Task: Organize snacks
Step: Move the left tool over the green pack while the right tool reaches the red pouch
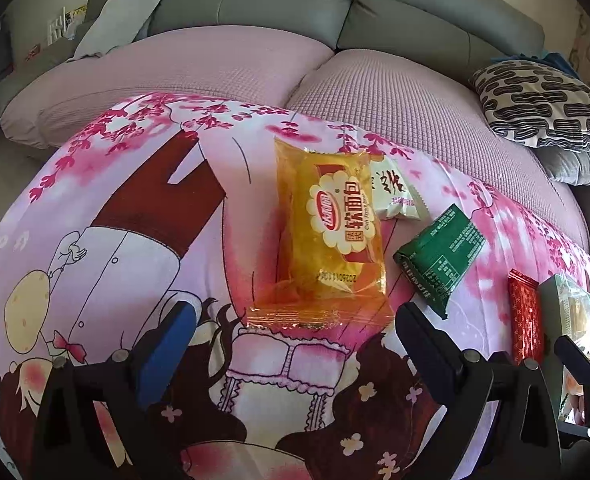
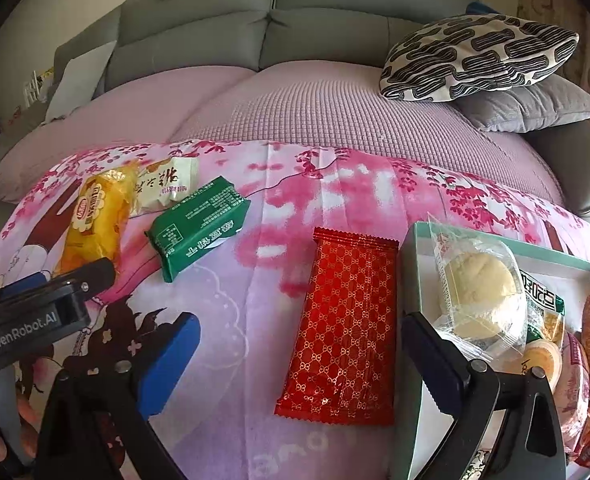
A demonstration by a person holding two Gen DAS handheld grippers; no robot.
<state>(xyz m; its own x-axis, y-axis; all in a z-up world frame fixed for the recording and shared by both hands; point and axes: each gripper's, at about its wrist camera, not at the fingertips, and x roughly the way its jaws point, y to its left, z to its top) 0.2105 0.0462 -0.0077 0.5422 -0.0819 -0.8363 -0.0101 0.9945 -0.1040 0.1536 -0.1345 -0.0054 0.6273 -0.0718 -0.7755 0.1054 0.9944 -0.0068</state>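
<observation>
An orange bread packet [image 1: 331, 236] lies on the pink cartoon cloth, straight ahead of my open left gripper [image 1: 291, 344], whose fingers straddle its near end without touching. A white snack packet [image 1: 395, 194] and a green biscuit packet [image 1: 441, 254] lie just right of it. In the right wrist view a red patterned packet [image 2: 347, 324] rests flat between the fingers of my open right gripper [image 2: 299, 360]. To its right a teal-rimmed box [image 2: 415, 240] holds a wrapped pale bun [image 2: 481, 292] and several other snacks. The orange packet [image 2: 95, 216] and the green packet [image 2: 199, 226] sit at far left.
The cloth [image 2: 335, 184] covers a table pushed against a sofa with pink seat covers [image 2: 295, 112] and grey backs. A black-and-white patterned cushion [image 2: 479, 56] sits on a grey cushion at the back right. The left gripper's body [image 2: 35, 312] reaches in at the left edge.
</observation>
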